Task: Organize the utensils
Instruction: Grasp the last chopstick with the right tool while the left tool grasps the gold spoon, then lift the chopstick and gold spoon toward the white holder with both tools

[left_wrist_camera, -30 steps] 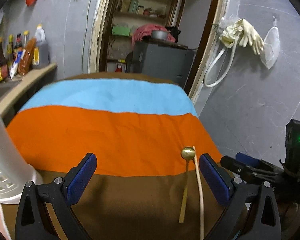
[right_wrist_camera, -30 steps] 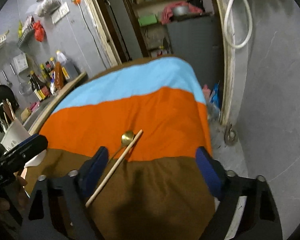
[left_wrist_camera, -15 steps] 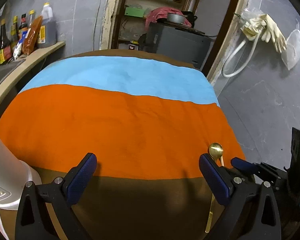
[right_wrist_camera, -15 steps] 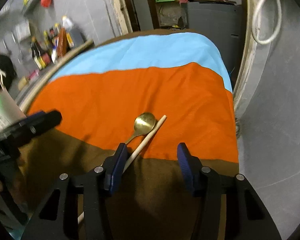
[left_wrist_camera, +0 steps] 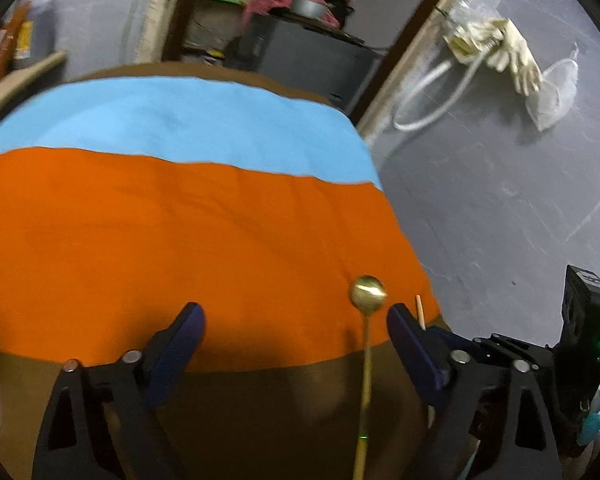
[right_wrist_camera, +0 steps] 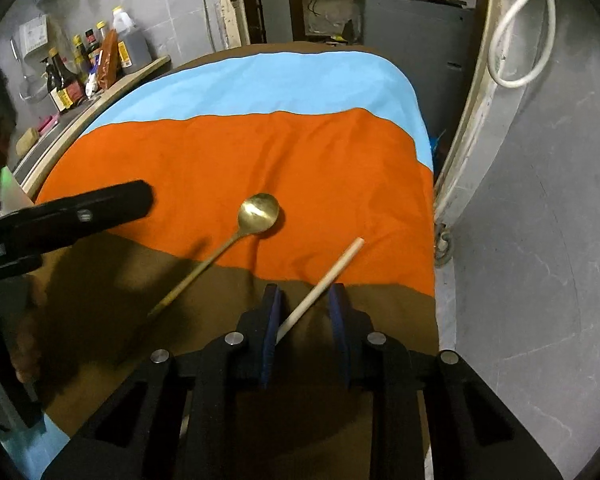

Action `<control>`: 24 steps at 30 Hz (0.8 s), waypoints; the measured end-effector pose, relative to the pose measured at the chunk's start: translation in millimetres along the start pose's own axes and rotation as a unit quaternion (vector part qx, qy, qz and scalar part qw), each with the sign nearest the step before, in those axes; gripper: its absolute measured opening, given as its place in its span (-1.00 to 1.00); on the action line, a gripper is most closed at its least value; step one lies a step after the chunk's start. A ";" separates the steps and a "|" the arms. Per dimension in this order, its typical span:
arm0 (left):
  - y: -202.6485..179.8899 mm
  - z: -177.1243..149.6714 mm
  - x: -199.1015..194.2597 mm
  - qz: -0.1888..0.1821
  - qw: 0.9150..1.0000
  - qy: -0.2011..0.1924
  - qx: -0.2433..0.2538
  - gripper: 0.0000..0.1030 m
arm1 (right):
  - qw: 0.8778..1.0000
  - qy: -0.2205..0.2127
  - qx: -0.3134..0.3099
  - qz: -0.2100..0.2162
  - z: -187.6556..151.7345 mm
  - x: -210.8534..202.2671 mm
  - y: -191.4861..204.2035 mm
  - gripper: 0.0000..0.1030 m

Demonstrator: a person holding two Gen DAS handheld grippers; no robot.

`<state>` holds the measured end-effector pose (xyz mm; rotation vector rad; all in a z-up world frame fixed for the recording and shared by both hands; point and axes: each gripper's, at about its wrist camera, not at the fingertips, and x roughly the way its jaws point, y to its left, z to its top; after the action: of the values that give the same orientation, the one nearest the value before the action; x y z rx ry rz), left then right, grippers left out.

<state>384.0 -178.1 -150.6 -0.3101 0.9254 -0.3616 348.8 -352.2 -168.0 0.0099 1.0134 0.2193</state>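
The right gripper [right_wrist_camera: 305, 304] points down at the near right part of the tabletop [right_wrist_camera: 228, 152], which is covered by a striped cloth of blue, orange and brown bands. Its fingers [right_wrist_camera: 271, 312] have just been closing and now stand narrow around the near end of a pale wooden chopstick [right_wrist_camera: 328, 276]. The stick lies slantwise between the pads. It looks close to the left pad, but a gap shows on the right side, so this is not yet a firm pinch.

The left gripper [left_wrist_camera: 296, 324] hovers over the same area with its fingers [left_wrist_camera: 180, 340] spread wide; they have just begun to close. A brass spoon [right_wrist_camera: 260, 210] lies flat on the cloth, bowl on the orange band, handle running toward the near edge across the brown band. In the left wrist view the spoon sits just inside the right-hand finger, not centred.

Risks from here:

- The chopstick is thin and round, and crosses the pads at an angle. A closing grip may roll or pivot it out (most likely toward the nearby right edge of the tabletop).
- The spoon handle lies flat on soft cloth. Fingers closing off-centre may push it sideways or catch a fold of fabric instead.
- The two grippers work near each other and could collide.
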 end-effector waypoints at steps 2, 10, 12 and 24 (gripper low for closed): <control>-6.5 2.2 10.5 -0.015 1.000 0.012 0.012 0.47 | 1.000 -0.002 0.007 0.005 -2.7 0.9 -5.1 -0.58; -27.8 14.4 38.8 -0.046 0.997 0.040 0.052 -0.01 | 0.997 -0.022 0.054 0.048 -11.2 7.1 -25.3 -0.59; -34.0 18.9 45.7 -0.045 0.996 0.048 0.067 -0.11 | 0.996 -0.026 0.057 0.055 -12.9 8.5 -28.0 -0.59; -61.2 26.5 63.0 -0.032 0.985 0.079 0.147 -0.56 | 0.993 -0.038 0.077 0.086 -17.7 15.5 -37.7 -0.59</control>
<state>430.0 -257.3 -155.6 -0.0401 1.0034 -0.5813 348.5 -387.8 -194.5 0.2448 0.9511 0.2960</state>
